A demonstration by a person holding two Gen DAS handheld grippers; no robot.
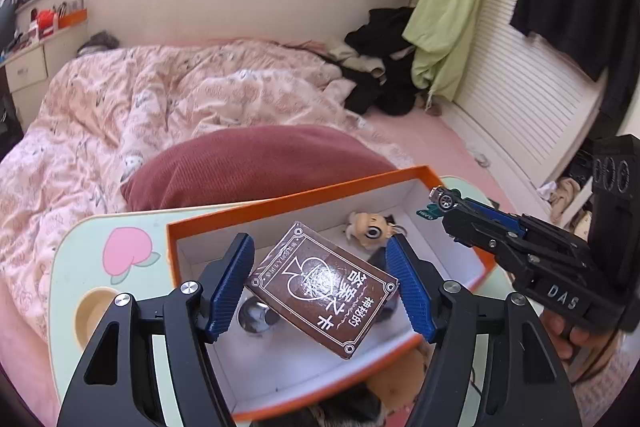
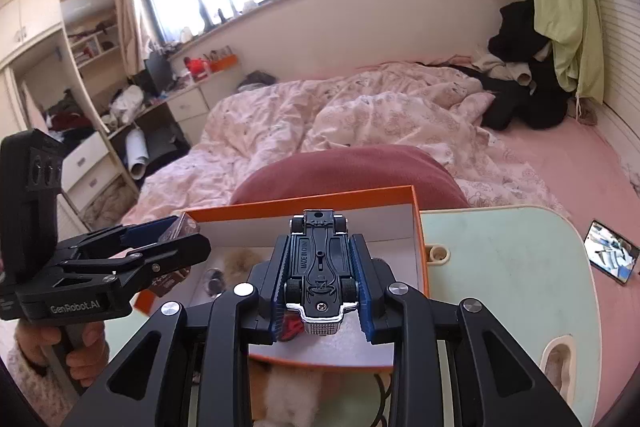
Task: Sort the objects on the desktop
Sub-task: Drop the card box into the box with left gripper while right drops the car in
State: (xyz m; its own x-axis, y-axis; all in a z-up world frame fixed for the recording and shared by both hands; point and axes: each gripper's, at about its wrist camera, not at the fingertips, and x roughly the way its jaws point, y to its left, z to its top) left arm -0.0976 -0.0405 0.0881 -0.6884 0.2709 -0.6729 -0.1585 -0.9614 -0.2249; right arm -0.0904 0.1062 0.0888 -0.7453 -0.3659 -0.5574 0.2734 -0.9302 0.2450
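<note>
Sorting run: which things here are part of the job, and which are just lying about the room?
Part of the job:
card box, in the left gripper
toy car, in the right gripper
orange box
small figure inside it

Lying about:
red pillow
quilt
phone

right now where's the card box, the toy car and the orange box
card box (image 1: 320, 289), left wrist view, middle of its brown printed face
toy car (image 2: 319, 261), right wrist view, black underside
orange box (image 1: 296, 197), left wrist view, far rim
</note>
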